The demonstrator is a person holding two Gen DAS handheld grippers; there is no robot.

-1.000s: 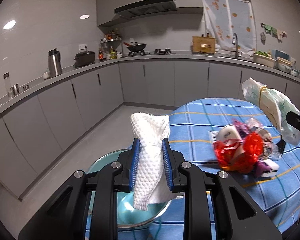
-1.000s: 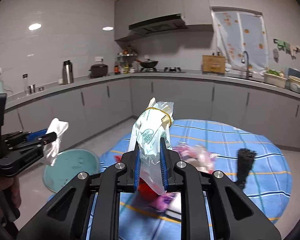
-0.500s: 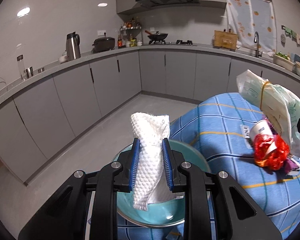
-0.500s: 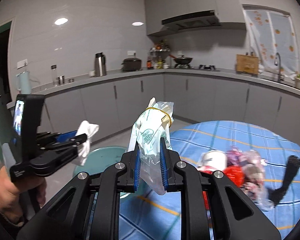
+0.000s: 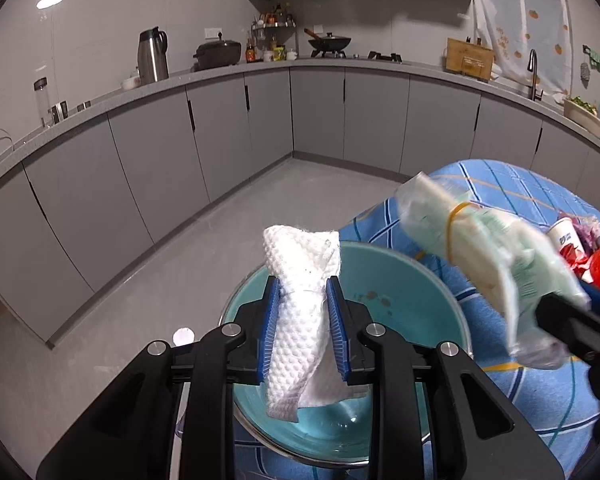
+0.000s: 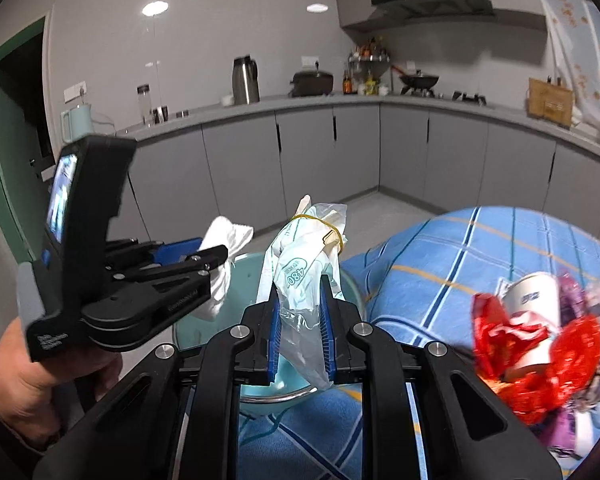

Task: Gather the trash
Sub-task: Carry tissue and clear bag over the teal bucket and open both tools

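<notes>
My left gripper [image 5: 303,296] is shut on a crumpled white paper towel [image 5: 300,320] and holds it over a teal bowl [image 5: 400,276] at the table's left edge. My right gripper [image 6: 300,304] is shut on a clear plastic bag [image 6: 306,272] with green print and a yellow rubber band, also over the bowl [image 6: 190,330]. The bag shows in the left wrist view [image 5: 484,248], coming in from the right. The left gripper and towel [image 6: 224,264] show at the left of the right wrist view.
A round table with a blue checked cloth [image 6: 460,248] holds a pile of trash: red crinkled plastic [image 6: 532,340], a white paper cup [image 6: 534,300] and purple wrappers. Grey kitchen cabinets [image 5: 260,120] ring the grey floor [image 5: 180,264].
Both grippers have swung left, away from the trash pile, and now hold their loads over the teal bowl. The right gripper's bag has come close beside the left gripper.
</notes>
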